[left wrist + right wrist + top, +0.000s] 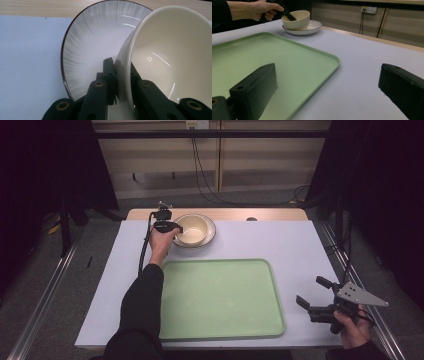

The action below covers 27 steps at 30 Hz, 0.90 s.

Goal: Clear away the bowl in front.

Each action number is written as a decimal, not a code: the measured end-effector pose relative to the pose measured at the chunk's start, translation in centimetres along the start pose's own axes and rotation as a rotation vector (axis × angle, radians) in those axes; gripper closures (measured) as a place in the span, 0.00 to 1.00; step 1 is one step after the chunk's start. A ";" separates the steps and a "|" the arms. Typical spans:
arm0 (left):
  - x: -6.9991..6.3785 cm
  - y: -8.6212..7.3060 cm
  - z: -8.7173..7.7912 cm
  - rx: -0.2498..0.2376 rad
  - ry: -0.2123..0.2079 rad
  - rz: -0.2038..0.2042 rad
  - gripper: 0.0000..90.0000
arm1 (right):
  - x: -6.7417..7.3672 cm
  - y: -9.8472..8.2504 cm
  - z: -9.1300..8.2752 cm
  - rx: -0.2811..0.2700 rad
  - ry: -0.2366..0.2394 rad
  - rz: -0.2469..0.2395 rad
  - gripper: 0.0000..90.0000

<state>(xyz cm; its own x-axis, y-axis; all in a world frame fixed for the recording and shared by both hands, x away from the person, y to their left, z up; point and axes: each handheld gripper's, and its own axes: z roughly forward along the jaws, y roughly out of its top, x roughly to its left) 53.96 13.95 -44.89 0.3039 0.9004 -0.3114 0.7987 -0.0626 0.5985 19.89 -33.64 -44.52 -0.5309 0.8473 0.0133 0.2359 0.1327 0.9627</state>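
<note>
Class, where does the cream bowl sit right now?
In the high view, the cream bowl sits on a plate at the table's far left, beyond the green tray.

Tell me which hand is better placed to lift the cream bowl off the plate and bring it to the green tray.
Left. Its tool is already shut on the cream bowl's rim, one jaw inside, one outside, over the plate. The right tool is open beside the green tray, far from the bowl.
</note>
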 end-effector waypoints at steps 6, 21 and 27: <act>0.4 0.0 -0.2 -0.011 0.016 -0.016 0.93 | 0.0 0.0 0.0 0.001 0.002 -0.003 0.02; 0.6 0.5 -1.7 -0.058 -0.010 -0.037 0.93 | 0.0 0.0 -0.1 -0.005 -0.002 -0.007 0.02; 0.1 0.7 -2.6 -0.074 -0.023 -0.009 0.93 | 0.0 0.0 -0.1 -0.003 -0.006 -0.006 0.02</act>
<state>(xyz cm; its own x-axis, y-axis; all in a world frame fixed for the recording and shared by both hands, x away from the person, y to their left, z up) 53.21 15.13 -42.63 0.3093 0.8904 -0.3340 0.7614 -0.0215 0.6479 19.84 -33.68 -44.51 -0.5272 0.8497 0.0062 0.2307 0.1361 0.9635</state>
